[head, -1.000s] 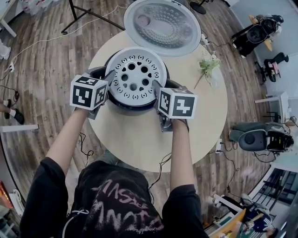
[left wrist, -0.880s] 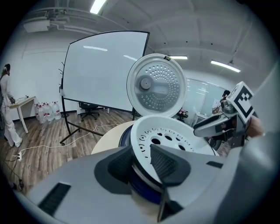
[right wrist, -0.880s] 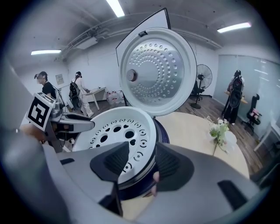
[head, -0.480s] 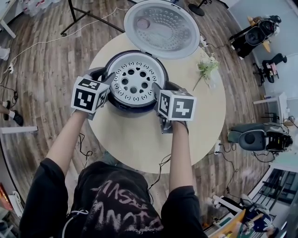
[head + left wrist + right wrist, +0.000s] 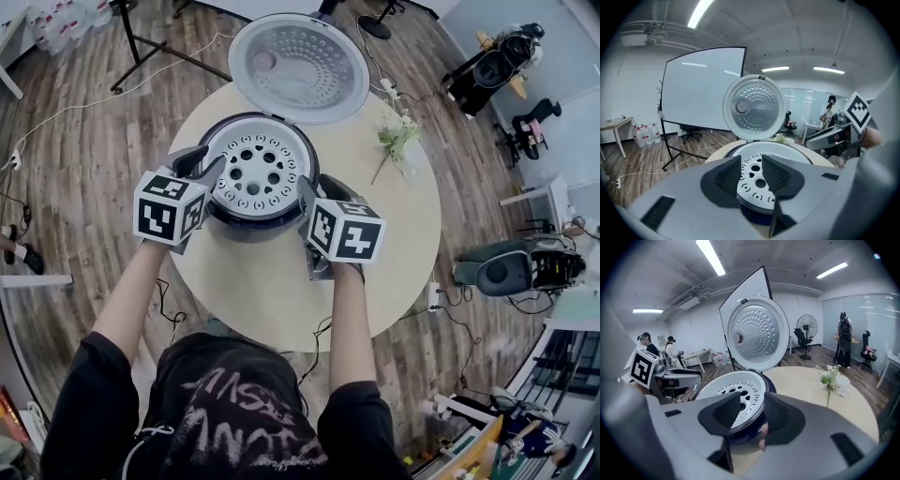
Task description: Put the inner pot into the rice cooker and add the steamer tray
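Note:
The dark rice cooker (image 5: 246, 214) stands on the round table with its lid (image 5: 298, 67) tipped up behind it. The white perforated steamer tray (image 5: 258, 169) lies flat in its mouth and hides whatever is beneath. My left gripper (image 5: 202, 167) is at the cooker's left rim; its jaws have just been opening and hold nothing, and the tray (image 5: 787, 152) shows beyond their gap. At the right rim, my right gripper (image 5: 307, 195) has jaws that have just been closing, with nothing between them. The tray (image 5: 733, 383) lies past its fingers (image 5: 729, 411).
The pale round table (image 5: 272, 291) carries a small vase of flowers (image 5: 398, 136) to the right of the cooker. Chairs, a floor fan and cables sit on the wooden floor around the table. People stand far off in the right gripper view.
The tray, raised between both grippers a second ago, now sits down in the cooker. Both grippers have let go of it and drawn back a little from its rim.

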Action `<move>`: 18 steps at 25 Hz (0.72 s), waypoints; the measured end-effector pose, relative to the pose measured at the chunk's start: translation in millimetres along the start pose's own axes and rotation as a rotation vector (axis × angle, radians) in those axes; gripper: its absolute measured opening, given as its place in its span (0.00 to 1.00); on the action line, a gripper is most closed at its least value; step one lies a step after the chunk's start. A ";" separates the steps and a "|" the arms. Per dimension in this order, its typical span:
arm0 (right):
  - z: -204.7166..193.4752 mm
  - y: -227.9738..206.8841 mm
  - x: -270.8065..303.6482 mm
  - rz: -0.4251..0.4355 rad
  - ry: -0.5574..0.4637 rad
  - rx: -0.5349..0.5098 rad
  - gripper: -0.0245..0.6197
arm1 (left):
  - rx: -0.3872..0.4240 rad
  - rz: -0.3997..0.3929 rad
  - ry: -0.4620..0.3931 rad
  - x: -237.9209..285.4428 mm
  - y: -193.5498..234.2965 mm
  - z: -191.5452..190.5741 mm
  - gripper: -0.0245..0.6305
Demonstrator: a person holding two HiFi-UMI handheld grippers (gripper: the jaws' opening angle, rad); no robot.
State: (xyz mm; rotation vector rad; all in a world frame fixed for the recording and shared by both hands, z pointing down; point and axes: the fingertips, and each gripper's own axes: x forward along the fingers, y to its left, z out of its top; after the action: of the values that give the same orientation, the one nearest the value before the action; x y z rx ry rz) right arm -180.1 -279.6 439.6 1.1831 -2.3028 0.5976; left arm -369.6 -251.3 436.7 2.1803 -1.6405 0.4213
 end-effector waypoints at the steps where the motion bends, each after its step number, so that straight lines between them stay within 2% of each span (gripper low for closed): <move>1: 0.6 -0.4 -4.6 0.001 -0.016 0.010 0.28 | -0.004 -0.005 -0.010 -1.6 -3.3 2.1 0.26; 5: -1.4 -2.5 -27.1 0.025 -0.078 0.046 0.25 | -0.037 -0.028 -0.036 -6.5 -20.7 9.3 0.24; 15: -20.0 -35.3 -88.6 -0.035 -0.192 0.136 0.12 | -0.009 -0.049 -0.091 -21.8 -64.2 15.3 0.14; 18: -25.5 -42.2 -108.1 -0.028 -0.220 0.161 0.11 | 0.012 -0.044 -0.110 -26.8 -75.4 16.4 0.10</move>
State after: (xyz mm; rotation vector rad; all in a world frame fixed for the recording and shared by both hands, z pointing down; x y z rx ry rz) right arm -84.2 -220.1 402.4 1.4172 -2.4518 0.6841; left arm -304.2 -217.6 401.1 2.2813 -1.6463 0.3048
